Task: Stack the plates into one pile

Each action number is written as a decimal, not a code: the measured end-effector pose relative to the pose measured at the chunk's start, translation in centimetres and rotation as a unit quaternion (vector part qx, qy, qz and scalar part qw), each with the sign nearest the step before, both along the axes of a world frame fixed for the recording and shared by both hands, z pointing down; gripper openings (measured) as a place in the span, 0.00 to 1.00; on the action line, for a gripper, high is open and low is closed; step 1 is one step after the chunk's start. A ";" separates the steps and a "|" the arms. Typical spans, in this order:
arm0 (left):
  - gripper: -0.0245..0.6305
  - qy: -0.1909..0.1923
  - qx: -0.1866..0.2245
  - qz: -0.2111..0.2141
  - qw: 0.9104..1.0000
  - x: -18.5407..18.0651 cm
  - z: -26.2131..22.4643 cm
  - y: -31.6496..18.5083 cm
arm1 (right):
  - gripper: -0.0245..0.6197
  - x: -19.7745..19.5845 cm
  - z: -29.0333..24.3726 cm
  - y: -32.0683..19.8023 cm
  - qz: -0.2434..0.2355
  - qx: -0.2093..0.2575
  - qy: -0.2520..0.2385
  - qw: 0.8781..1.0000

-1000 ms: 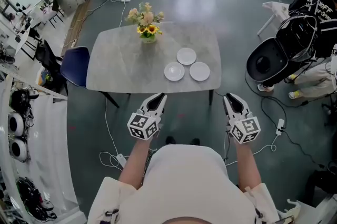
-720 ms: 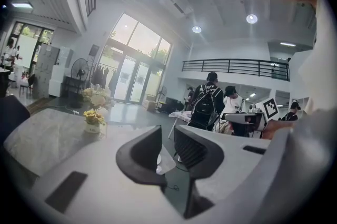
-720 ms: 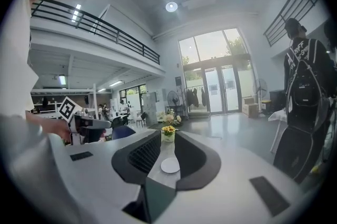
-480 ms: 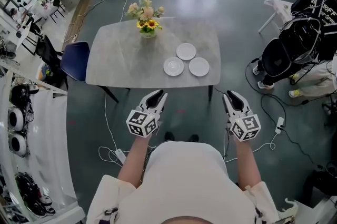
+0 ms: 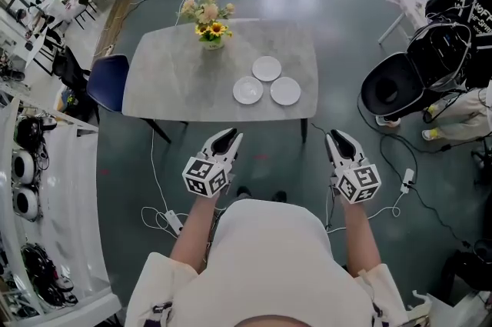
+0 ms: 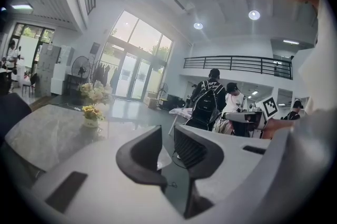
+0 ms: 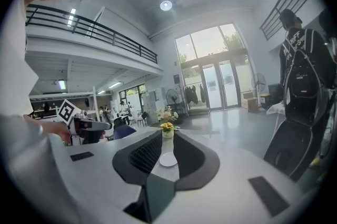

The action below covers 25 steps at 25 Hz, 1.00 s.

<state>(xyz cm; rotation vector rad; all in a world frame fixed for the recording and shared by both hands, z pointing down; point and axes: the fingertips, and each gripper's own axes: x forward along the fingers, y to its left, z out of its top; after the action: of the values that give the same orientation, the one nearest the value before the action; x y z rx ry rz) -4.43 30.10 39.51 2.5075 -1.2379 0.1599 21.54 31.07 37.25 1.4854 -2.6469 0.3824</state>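
Note:
Three small white plates lie apart on the grey marble table [image 5: 169, 79]: one at the front left [image 5: 247, 90], one behind [image 5: 267, 68], one at the front right [image 5: 285, 91]. Both grippers hover over the floor short of the table's near edge, well away from the plates. My left gripper [image 5: 228, 138] points toward the table; its jaws [image 6: 167, 138] stand apart with nothing between them. My right gripper [image 5: 336, 139] is open too, and through its gap [image 7: 167, 141] a plate [image 7: 168, 159] shows far off on the table.
A vase of flowers [image 5: 206, 19] stands at the table's back. A blue chair [image 5: 104, 87] sits at the table's left end. Cables [image 5: 165, 221] lie on the floor. Black bags [image 5: 403, 79] and seated people are at the right.
The table and plates have slid slightly up and left in the head view. Both grippers have eased a little lower and forward. The left jaws look wider apart than before.

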 end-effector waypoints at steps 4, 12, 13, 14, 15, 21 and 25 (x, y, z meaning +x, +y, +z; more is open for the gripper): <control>0.16 -0.001 -0.007 -0.011 1.000 0.5 0.6 0.6 | 0.17 0.8 0.8 0.1 -0.009 -0.007 -0.005 1.000; 0.16 0.005 -0.018 -0.033 0.999 1.0 1.3 1.5 | 0.17 1.4 1.8 -0.2 -0.023 -0.019 -0.013 0.999; 0.16 0.006 -0.020 -0.034 0.999 0.9 1.3 1.5 | 0.17 1.3 1.9 -0.5 -0.024 -0.020 -0.014 0.999; 0.16 0.006 -0.021 -0.035 0.999 0.9 1.4 1.3 | 0.17 1.2 1.9 -0.7 -0.025 -0.021 -0.015 0.999; 0.16 0.007 -0.022 -0.036 0.999 0.8 1.5 1.1 | 0.17 1.1 2.0 -1.0 -0.025 -0.022 -0.016 0.999; 0.16 0.011 -0.029 -0.033 0.999 0.8 2.4 -1.2 | 0.17 1.1 3.2 -3.0 -0.021 -0.034 -0.015 0.999; 0.15 0.013 -0.031 -0.023 0.999 1.0 2.4 -4.2 | 0.17 0.9 3.3 -5.5 -0.015 -0.041 -0.011 0.999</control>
<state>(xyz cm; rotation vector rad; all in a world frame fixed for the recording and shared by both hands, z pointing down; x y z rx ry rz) -3.47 25.95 41.94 2.4185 -1.2580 0.1518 22.47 25.54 40.51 1.4234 -2.6334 0.5024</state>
